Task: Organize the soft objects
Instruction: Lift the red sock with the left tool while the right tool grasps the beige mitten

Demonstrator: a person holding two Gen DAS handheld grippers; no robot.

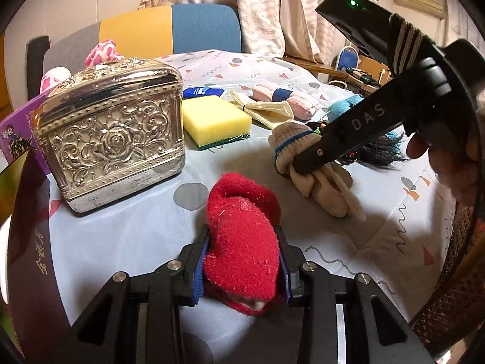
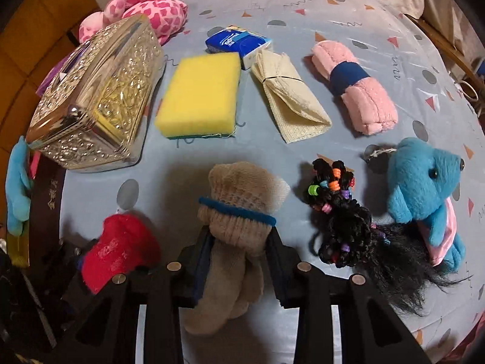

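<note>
Red sock (image 1: 242, 239) clamped in the left hand-held gripper (image 1: 242, 270) near the bench's (image 2: 303, 9) front edge; beige glove (image 2: 233, 233) pinched in the right hand-held gripper (image 2: 239, 261) just beside it. Yellow sponge (image 2: 200, 91), cream cloth (image 2: 288, 97), pink towel roll (image 2: 357, 88), blue plush (image 2: 424, 191), black wig (image 2: 348, 230) lying loose, well apart. Probably early: nothing visibly gathered, silver box (image 2: 94, 97) shut.

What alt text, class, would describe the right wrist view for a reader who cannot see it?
The right gripper is clamped on a beige sock on a patterned tablecloth. Left of it, the left gripper holds a red sock; beyond lie a yellow sponge, a pink towel and a blue plush toy.
</note>
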